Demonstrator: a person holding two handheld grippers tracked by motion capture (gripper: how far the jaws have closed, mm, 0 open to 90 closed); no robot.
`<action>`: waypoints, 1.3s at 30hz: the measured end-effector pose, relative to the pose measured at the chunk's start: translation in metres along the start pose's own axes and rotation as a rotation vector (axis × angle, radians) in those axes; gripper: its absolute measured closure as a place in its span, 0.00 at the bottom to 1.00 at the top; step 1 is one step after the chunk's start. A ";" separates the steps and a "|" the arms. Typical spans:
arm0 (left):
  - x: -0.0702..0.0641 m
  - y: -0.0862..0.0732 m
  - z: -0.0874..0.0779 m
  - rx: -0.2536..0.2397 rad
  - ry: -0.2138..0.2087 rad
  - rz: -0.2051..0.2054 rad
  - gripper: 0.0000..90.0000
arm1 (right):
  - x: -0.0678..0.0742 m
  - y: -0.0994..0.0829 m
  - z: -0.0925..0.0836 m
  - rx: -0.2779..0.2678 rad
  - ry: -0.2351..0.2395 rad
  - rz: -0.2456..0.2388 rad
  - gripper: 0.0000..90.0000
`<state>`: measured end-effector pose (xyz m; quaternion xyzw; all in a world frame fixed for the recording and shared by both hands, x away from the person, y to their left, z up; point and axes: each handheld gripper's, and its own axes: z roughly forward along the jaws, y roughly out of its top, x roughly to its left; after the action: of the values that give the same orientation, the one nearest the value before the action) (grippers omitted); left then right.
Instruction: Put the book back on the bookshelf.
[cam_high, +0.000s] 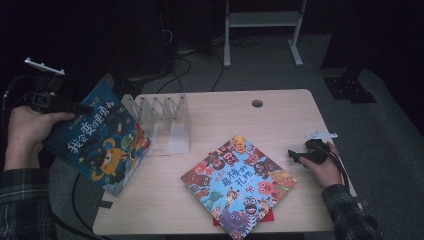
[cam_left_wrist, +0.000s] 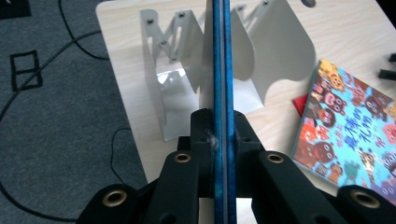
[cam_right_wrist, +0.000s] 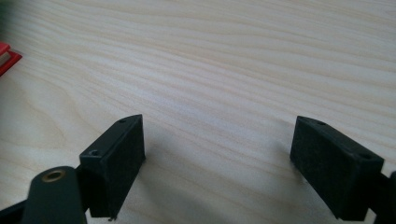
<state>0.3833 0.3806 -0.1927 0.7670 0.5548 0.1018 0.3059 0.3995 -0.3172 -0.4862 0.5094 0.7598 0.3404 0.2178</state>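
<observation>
Hands held two grippers over a pale wooden table (cam_high: 280, 115). At the left edge, the left gripper (cam_high: 82, 107) was clamped on a dark blue picture book (cam_high: 97, 140) — its jaws pinched the book's edge, and the book hung tilted, partly off the table's left side. In the left gripper view the book (cam_left_wrist: 222, 70) ran edge-on straight ahead of the jaws, and just beyond it stood a white accordion book rack (cam_left_wrist: 261, 56) on the table. Well to the gripper's right lay a colourful monster book (cam_high: 239, 180), flat, over something red. Beside that book's far corner the right gripper (cam_high: 295, 156) rested at the table — jaws spread wide, nothing between them.
</observation>
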 end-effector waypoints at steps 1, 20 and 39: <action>0.001 0.002 0.002 -0.001 0.006 -0.005 0.92 | 0.000 0.000 0.000 0.000 0.000 0.000 0.19; 0.013 0.036 0.037 0.007 0.054 -0.087 0.92 | 0.000 0.000 0.000 0.000 0.000 0.000 0.19; 0.019 0.064 0.057 0.015 0.089 -0.143 0.91 | 0.000 0.000 0.000 -0.001 0.003 -0.002 0.18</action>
<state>0.4686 0.3648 -0.2043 0.7223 0.6221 0.1092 0.2816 0.3996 -0.3175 -0.4863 0.5079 0.7604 0.3415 0.2173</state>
